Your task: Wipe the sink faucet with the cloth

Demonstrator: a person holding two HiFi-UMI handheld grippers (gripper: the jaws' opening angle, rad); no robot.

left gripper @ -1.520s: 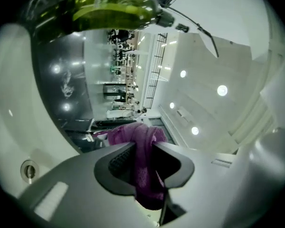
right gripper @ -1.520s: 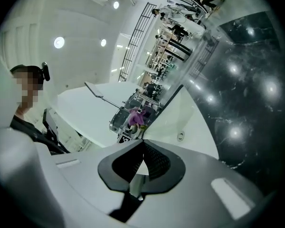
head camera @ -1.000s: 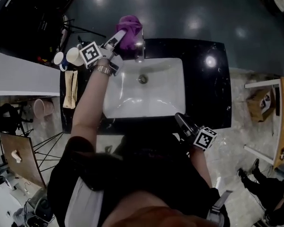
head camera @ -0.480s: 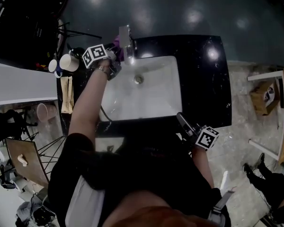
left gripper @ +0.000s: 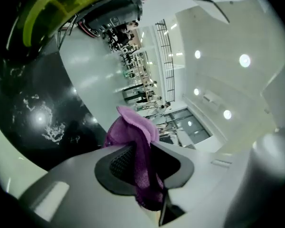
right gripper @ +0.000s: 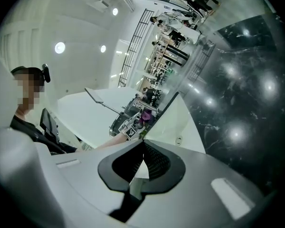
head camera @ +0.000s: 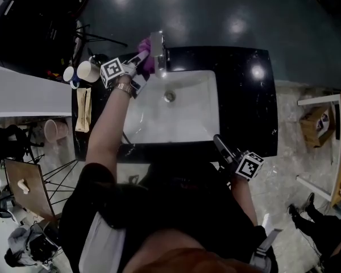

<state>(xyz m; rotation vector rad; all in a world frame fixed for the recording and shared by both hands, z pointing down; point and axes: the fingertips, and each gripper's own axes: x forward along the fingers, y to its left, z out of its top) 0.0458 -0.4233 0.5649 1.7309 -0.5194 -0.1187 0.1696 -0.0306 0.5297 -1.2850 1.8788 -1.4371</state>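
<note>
Overhead view of a person standing at a white sink (head camera: 182, 121) set in a black counter (head camera: 247, 104).

At far left, two cups (head camera: 90, 70) stand on the counter's end. Just right of them, the left gripper (head camera: 141, 57) reaches to the back of the sink, clamped on a purple cloth (head camera: 150, 64). The cloth sits against the left side of the chrome faucet (head camera: 158, 49), low down, and appears to touch it.

A second ago the cloth was bunched over the top of the faucet and the gripper was higher. It has since come down the faucet's left flank. This reads as one downward wiping stroke on that side, with the front and right side probably still to wipe.

At lower right, the right gripper (head camera: 217, 141) waits at the counter's near edge, well apart from the faucet and much where it was.

The left gripper view settles the grip, which the overhead view cannot. Both pads pinch the cloth (left gripper: 141, 146), with a fold standing up beyond the tips. The faucet itself cannot be clearly made out there.

The right gripper view shows that gripper's jaws together with nothing between them. Far across the basin it also catches the purple cloth (right gripper: 146, 115) from the side.
</note>
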